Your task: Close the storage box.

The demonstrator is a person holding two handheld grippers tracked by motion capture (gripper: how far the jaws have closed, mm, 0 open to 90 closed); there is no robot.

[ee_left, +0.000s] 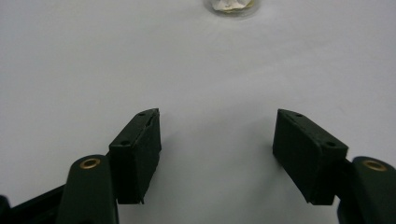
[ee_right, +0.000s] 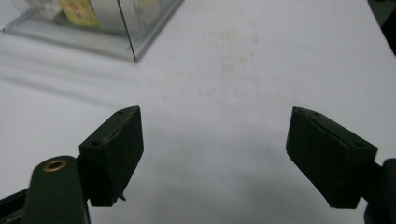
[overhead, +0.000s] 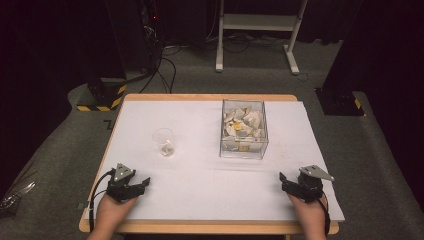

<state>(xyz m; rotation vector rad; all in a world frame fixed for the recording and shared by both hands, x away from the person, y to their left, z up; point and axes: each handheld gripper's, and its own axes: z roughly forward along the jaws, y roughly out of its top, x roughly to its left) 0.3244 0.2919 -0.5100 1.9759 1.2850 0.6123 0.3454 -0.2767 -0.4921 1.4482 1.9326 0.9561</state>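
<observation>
Tabletop (overhead: 200, 190) of white sheet on a pale wooden board carries two things: a small clear plastic cup (overhead: 164, 142) with a crumpled whitish packet in its bottom, and a square clear plastic box (overhead: 243, 129) heaped with similar white packets, some with yellow labels. Left tool (overhead: 140, 186) rests at the near edge, jaws spread with nothing between them; the cup lies at about one o'clock from it, upright, a short way off (its base (ee_left: 231, 4) peeks in at twelve o'clock in the left gripper view). Right tool (overhead: 283, 181) is likewise spread and empty, and the box lies at about eleven o'clock from it, its near corner (ee_right: 133, 53) showing in the right gripper view. By my reading, the right hand is nearer the box, the left nearer the cup, so a packet would travel from box to cup
</observation>
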